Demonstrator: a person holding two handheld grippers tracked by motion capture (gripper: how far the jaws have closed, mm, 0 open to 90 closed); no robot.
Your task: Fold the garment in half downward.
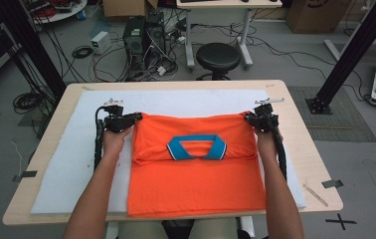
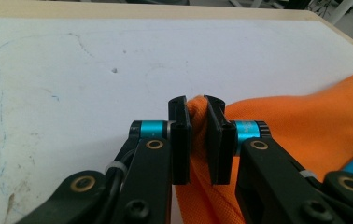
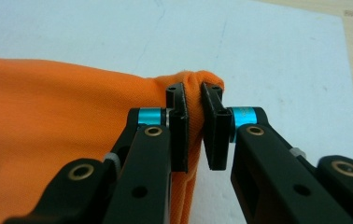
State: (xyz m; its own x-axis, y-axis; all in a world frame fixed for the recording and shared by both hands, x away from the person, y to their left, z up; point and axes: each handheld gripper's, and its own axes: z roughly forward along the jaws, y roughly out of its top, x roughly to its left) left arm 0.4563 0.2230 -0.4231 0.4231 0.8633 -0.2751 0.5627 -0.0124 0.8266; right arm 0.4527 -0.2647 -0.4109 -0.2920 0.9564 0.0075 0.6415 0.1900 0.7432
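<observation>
An orange polo shirt (image 1: 196,184) with a blue collar (image 1: 196,147) lies on the white mat (image 1: 66,164), its upper part folded over toward the person. My left gripper (image 1: 137,117) is shut on the shirt's far left corner, and orange cloth (image 2: 197,140) is bunched between its black jaws (image 2: 196,105). At the far right corner my right gripper (image 1: 248,117) is shut on the fabric, the cloth (image 3: 192,112) pinched between its jaws (image 3: 194,91). Both corners are held slightly above the mat.
The white mat covers most of a wooden table (image 1: 295,129). Beyond the far edge stand a black stool (image 1: 218,57), computer cases (image 1: 143,35) and tangled cables on the floor. Bare mat (image 2: 95,70) stretches past the shirt's far edge.
</observation>
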